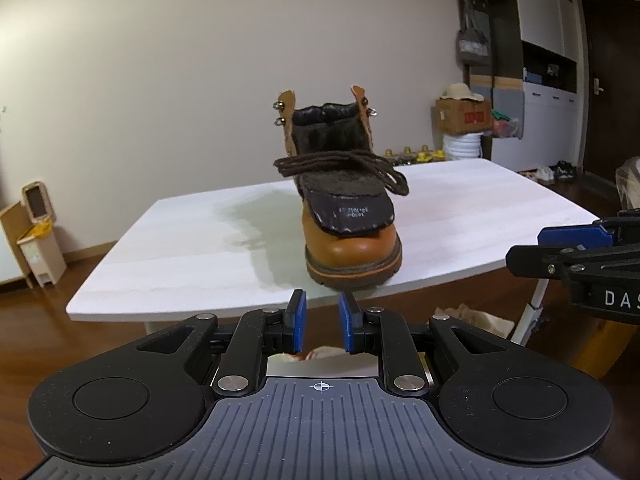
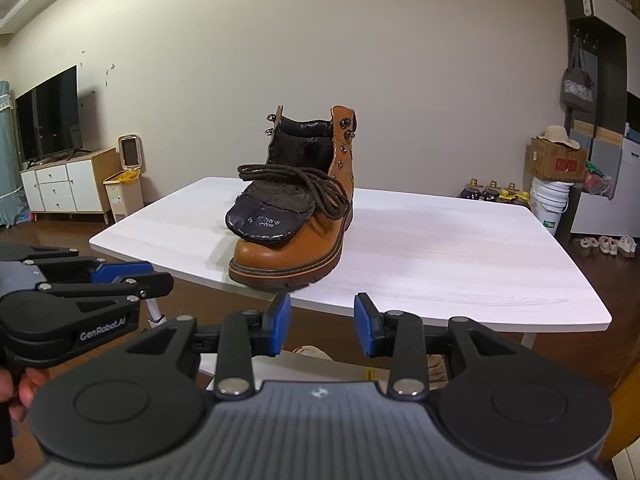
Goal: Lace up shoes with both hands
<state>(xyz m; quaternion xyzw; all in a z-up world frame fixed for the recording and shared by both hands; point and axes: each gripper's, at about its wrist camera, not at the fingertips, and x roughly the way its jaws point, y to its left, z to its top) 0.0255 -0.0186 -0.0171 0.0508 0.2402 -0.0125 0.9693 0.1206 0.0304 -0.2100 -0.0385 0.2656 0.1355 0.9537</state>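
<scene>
Two lace (image 1: 344,166) ends untraceable in pile on boot (image 2: 294,216); tongue print illegible.

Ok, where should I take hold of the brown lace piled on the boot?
Judging by its pose, grip the lace loop hanging off the folded-down tongue, coming from the toe side with the right gripper: it lies loose, clear of the leather.

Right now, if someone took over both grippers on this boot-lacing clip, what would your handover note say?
Left gripper: open with a narrow gap, empty, short of the table edge.
Right gripper: open wider, empty, also off the table.
Boot: upright at the near table edge, toe toward the grippers, tongue flopped forward over the toe.
Lace: loose pile across the tongue; upper hooks bare.
Done: nothing visible. Left: grasp the lace ends, lift the tongue, lace up.
</scene>
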